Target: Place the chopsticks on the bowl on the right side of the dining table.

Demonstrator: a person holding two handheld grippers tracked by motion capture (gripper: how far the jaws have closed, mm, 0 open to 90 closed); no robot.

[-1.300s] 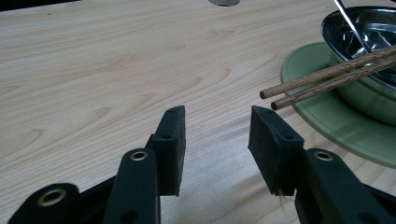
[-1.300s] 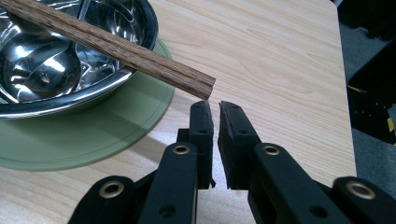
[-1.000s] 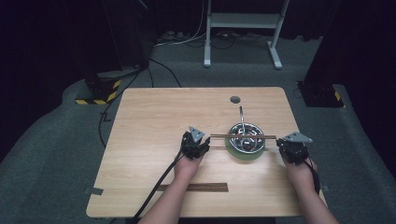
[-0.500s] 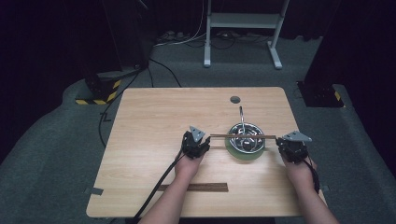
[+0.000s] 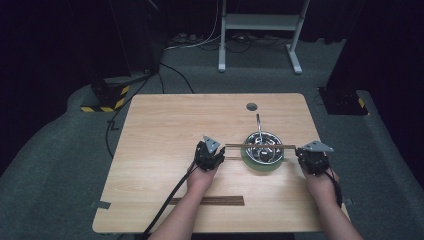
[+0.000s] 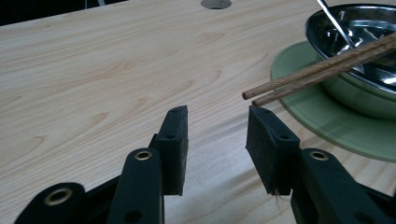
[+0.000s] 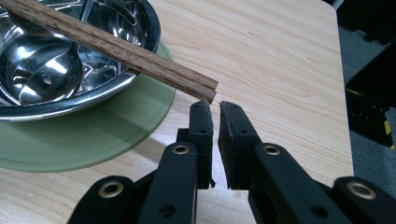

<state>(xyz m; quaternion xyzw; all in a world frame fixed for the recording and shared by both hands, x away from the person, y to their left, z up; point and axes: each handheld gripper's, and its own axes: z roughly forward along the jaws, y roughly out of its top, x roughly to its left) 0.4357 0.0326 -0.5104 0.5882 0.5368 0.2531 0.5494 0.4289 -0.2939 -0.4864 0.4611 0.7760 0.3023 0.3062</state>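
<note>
wooden chopsticks (image 5: 260, 146) lie across the steel bowl (image 5: 263, 148) on its green mat (image 5: 262, 163). your left gripper (image 6: 217, 133) has just been closing its half-open jaws on nothing; your right gripper (image 7: 214, 122) is nearly shut, empty. both ends look released.

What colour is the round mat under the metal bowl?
Pale green mat, best seen in the right gripper view.

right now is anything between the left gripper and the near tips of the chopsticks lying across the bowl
Nothing visible. The left gripper has its jaws apart with only bare table ahead; the chopsticks end just beyond its right-hand jaw, resting across the steel bowl.
</note>
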